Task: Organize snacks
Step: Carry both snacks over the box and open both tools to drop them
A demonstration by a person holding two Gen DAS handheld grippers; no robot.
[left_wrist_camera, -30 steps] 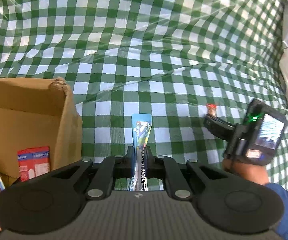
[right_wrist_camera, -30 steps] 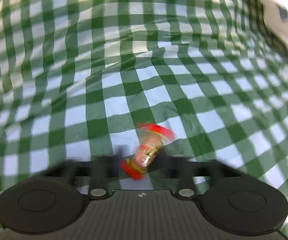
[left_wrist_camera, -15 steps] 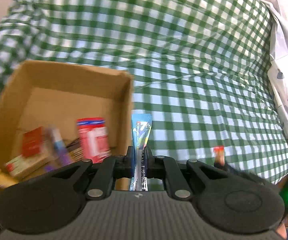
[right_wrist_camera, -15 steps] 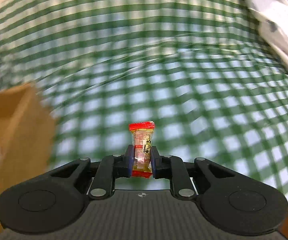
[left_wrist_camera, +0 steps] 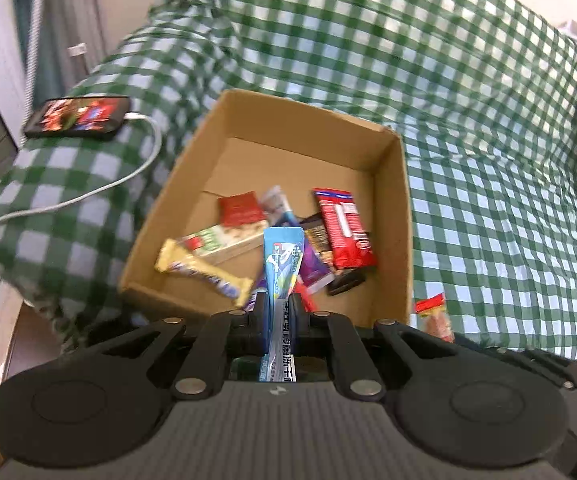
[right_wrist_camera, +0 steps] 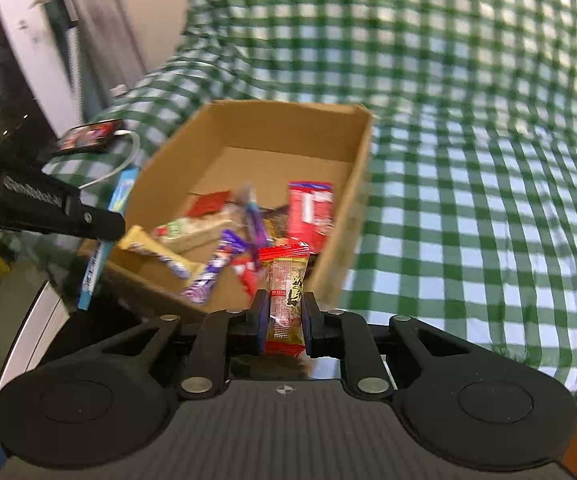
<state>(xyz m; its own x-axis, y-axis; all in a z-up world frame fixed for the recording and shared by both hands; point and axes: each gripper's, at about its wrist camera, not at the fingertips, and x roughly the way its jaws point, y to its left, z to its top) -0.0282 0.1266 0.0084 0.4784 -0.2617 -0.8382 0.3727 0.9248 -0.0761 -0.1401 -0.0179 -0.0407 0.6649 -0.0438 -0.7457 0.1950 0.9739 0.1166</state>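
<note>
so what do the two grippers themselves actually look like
Both are matte black plastic. The left gripper and right gripper each show a ribbed grey-black body with a small crosshair mark, two round discs at the sides, and angled linkage bars with silver rivets leading to short flat jaws. Seen side-on from the right wrist, the left one carries white lettering.

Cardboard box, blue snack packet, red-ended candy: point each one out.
cardboard box (left_wrist_camera: 392,216): left wrist view, inner right wall.
blue snack packet (left_wrist_camera: 282,264): left wrist view, printed upper half.
red-ended candy (right_wrist_camera: 286,300): right wrist view, clear middle.
</note>
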